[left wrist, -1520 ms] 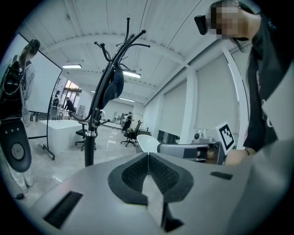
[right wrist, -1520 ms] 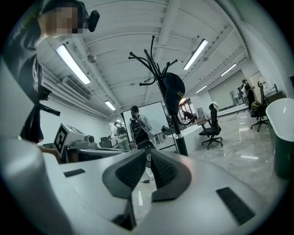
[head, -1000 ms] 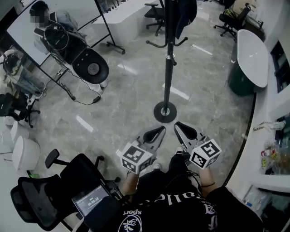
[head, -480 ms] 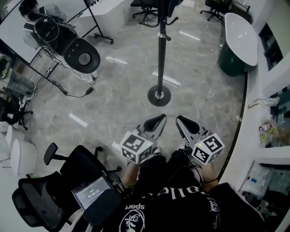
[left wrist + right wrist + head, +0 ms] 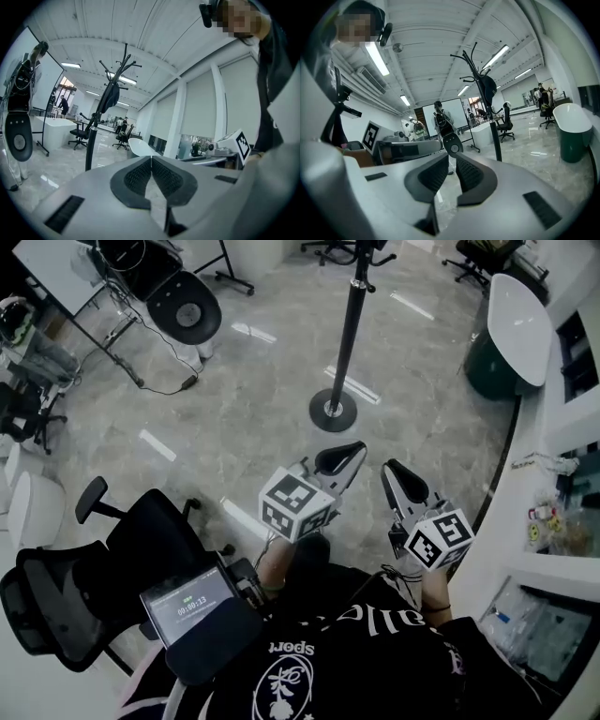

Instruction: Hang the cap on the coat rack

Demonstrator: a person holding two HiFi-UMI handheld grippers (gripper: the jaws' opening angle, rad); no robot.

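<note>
Dark cap (image 5: 109, 97) hangs high on the black upright coat rack (image 5: 349, 334), far ahead | left gripper (image 5: 339, 460) pressed together, empty, nearer the pole | right gripper (image 5: 398, 482) slightly spread, empty | hanging looks done

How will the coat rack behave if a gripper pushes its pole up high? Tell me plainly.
Probably apt to tip: the coat rack is a tall thin pole on a small round base. The polished floor may let it slide rather than fall. The dark item hanging near its top likely adds little weight.
</note>
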